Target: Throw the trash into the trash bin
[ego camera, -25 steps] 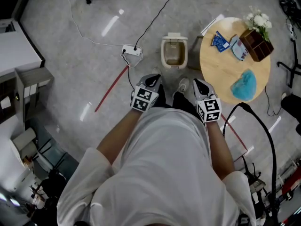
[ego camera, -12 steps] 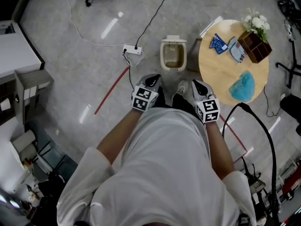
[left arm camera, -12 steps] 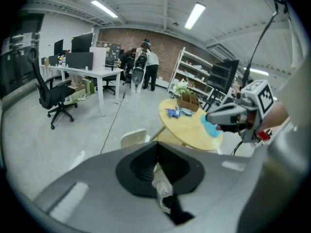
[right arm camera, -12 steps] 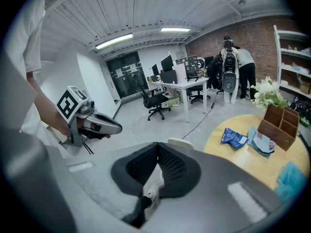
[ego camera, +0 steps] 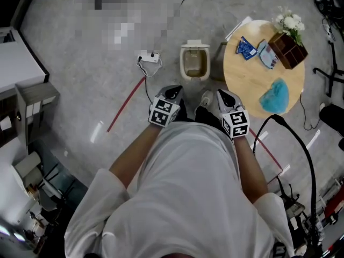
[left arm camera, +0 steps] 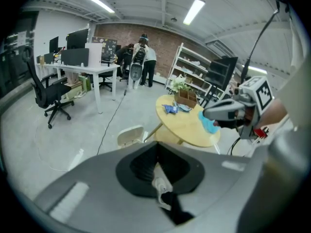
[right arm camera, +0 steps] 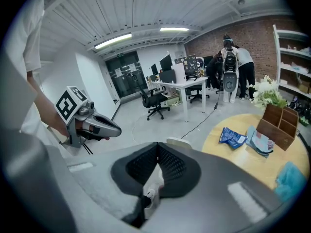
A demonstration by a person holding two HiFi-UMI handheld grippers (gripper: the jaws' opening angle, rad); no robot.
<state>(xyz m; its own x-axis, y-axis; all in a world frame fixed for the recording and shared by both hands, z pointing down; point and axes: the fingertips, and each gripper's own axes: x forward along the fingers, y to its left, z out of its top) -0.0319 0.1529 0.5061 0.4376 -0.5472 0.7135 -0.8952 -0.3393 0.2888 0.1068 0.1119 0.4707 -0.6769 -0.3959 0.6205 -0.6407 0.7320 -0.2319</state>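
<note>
A small beige trash bin (ego camera: 193, 62) stands open on the floor, just left of a round wooden table (ego camera: 252, 79). On the table lie a blue wrapper (ego camera: 246, 47), a second packet (ego camera: 267, 55) and a blue cloth (ego camera: 277, 96). I hold both grippers close to my chest, short of the bin and table. My left gripper (ego camera: 172, 92) is shut and empty, its jaws meeting in the left gripper view (left arm camera: 156, 147). My right gripper (ego camera: 223, 95) is also shut with nothing in it (right arm camera: 157, 147). The blue wrapper (right arm camera: 232, 137) shows beyond it.
A wooden box (ego camera: 289, 50) with white flowers (ego camera: 288, 21) stands on the table's far side. A power strip (ego camera: 148, 58) with cables and a red floor line (ego camera: 126, 104) lie left of the bin. A black cable (ego camera: 301, 149) arcs at right. People (left arm camera: 141, 57) stand by desks far off.
The bin and table sit slightly further left and up in the head view. Both grippers have kept their place and stay shut.
</note>
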